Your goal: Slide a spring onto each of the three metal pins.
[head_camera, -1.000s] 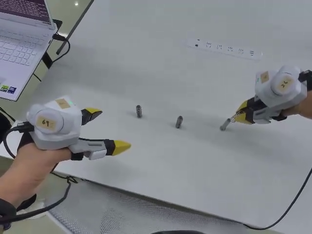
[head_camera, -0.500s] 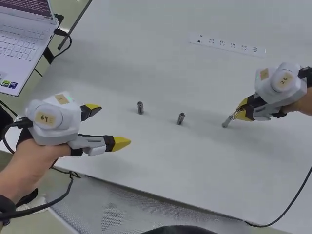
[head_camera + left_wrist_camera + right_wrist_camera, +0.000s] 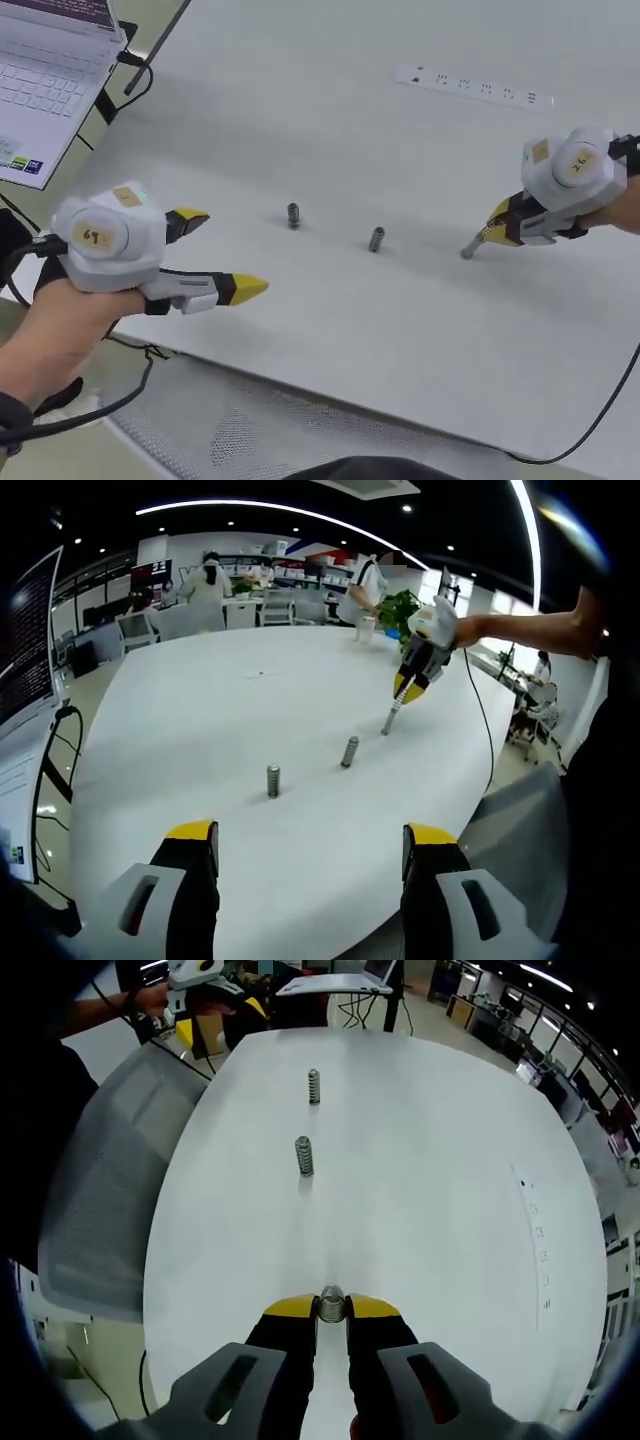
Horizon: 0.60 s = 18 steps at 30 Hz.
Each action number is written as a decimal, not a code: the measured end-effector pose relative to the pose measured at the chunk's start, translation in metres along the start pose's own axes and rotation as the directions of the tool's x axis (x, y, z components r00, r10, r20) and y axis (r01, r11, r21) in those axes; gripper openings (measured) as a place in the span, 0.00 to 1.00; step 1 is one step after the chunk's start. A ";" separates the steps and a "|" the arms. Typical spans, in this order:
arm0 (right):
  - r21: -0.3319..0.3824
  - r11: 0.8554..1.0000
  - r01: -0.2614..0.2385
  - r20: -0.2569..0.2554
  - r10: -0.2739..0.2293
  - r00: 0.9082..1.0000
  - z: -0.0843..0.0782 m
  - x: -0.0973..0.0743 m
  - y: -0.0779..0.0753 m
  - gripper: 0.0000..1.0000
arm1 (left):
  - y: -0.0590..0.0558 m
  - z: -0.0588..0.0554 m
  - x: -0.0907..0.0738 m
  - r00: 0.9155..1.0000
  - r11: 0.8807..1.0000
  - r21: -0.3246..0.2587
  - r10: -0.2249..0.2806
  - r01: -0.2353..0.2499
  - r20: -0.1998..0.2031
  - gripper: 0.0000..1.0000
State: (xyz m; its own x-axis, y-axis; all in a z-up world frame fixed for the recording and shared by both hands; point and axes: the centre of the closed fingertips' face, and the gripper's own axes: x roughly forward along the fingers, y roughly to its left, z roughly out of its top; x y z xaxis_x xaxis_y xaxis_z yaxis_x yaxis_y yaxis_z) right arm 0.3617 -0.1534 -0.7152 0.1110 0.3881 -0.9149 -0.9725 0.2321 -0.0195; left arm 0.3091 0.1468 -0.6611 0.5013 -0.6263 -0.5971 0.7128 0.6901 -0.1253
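Jaws of the left gripper [image 3: 225, 252] stand wide apart, holding nothing, over the near edge of the white table [image 3: 350, 120]; beyond them two pins stand upright in a row, well apart, the left pin [image 3: 293, 215] and the middle pin [image 3: 376, 239], each wearing a spring; further right the third pin [image 3: 468, 248] leans; the right gripper [image 3: 497, 228] is pinched narrow on a spring [image 3: 332, 1302] at that pin's top end; whether it is over the pin cannot be told; at the far side lies a power strip [image 3: 472, 86].
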 end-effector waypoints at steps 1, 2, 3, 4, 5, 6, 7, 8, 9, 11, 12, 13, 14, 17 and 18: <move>0.001 1.000 -0.002 0.000 0.002 1.000 0.000 0.000 0.000 0.09 | 0.000 0.000 0.000 1.000 1.000 -0.001 0.000 0.000 0.000 0.71; 0.000 1.000 -0.006 0.000 0.006 1.000 0.000 0.001 0.001 0.09 | 0.000 0.000 0.000 1.000 1.000 -0.002 0.001 -0.001 0.000 0.71; -0.005 1.000 -0.005 -0.002 0.005 1.000 0.000 0.002 0.001 0.09 | 0.001 0.000 0.000 1.000 1.000 -0.003 0.002 -0.002 -0.001 0.71; -0.006 1.000 -0.005 -0.005 0.005 1.000 0.000 0.003 0.000 0.09 | 0.001 -0.001 0.000 1.000 1.000 -0.003 0.002 -0.002 -0.001 0.71; -0.007 1.000 -0.007 -0.008 0.007 1.000 -0.001 0.004 0.000 0.09 | 0.001 -0.001 0.000 1.000 1.000 -0.004 0.002 -0.002 -0.001 0.71; -0.007 1.000 -0.009 -0.009 0.009 1.000 -0.001 0.004 0.000 0.09 | 0.001 -0.001 0.000 1.000 1.000 -0.004 0.003 -0.003 -0.002 0.71; -0.010 1.000 -0.010 -0.010 0.010 1.000 -0.001 0.005 0.000 0.09 | 0.001 -0.001 0.000 1.000 1.000 -0.005 0.003 -0.003 -0.002 0.71; -0.010 1.000 -0.010 -0.010 0.010 1.000 -0.001 0.005 0.000 0.09 | 0.001 -0.001 0.000 1.000 1.000 -0.005 0.003 -0.003 -0.001 0.71; -0.011 1.000 -0.011 -0.012 0.011 1.000 -0.001 0.006 0.000 0.09 | 0.001 -0.001 0.000 1.000 1.000 -0.006 0.004 -0.004 -0.002 0.71; -0.016 1.000 -0.013 -0.021 0.012 1.000 -0.003 0.008 0.000 0.09 | 0.002 -0.002 0.000 1.000 1.000 -0.006 0.005 -0.005 -0.003 0.71; -0.017 1.000 -0.013 -0.023 0.013 1.000 -0.003 0.009 0.000 0.09 | 0.002 -0.002 -0.001 1.000 1.000 -0.007 0.005 -0.006 -0.002 0.71; -0.019 1.000 -0.015 -0.025 0.014 1.000 -0.003 0.010 0.000 0.09 | 0.002 -0.001 -0.001 1.000 1.000 -0.006 0.006 -0.006 -0.002 0.71; -0.021 1.000 -0.017 -0.028 0.016 0.999 -0.004 0.011 0.000 0.09 | 0.002 -0.001 -0.001 1.000 1.000 -0.006 0.008 -0.008 -0.002 0.71; -0.026 0.999 -0.020 -0.034 0.019 0.999 -0.004 0.013 0.001 0.09 | 0.003 -0.002 -0.002 1.000 1.000 -0.009 0.010 -0.011 -0.003 0.71; -0.027 0.999 -0.022 -0.036 0.021 0.999 -0.005 0.014 0.000 0.09 | 0.003 -0.002 -0.002 1.000 1.000 -0.009 0.012 -0.012 -0.003 0.71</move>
State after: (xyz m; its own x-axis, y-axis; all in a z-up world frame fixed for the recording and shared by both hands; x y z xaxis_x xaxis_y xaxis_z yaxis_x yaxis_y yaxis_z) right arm 0.3620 -0.1520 -0.7302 0.0835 0.3606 -0.9290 -0.9798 0.1996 -0.0106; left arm 0.3095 0.1514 -0.6617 0.5085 -0.6171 -0.6005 0.7024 0.7006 -0.1253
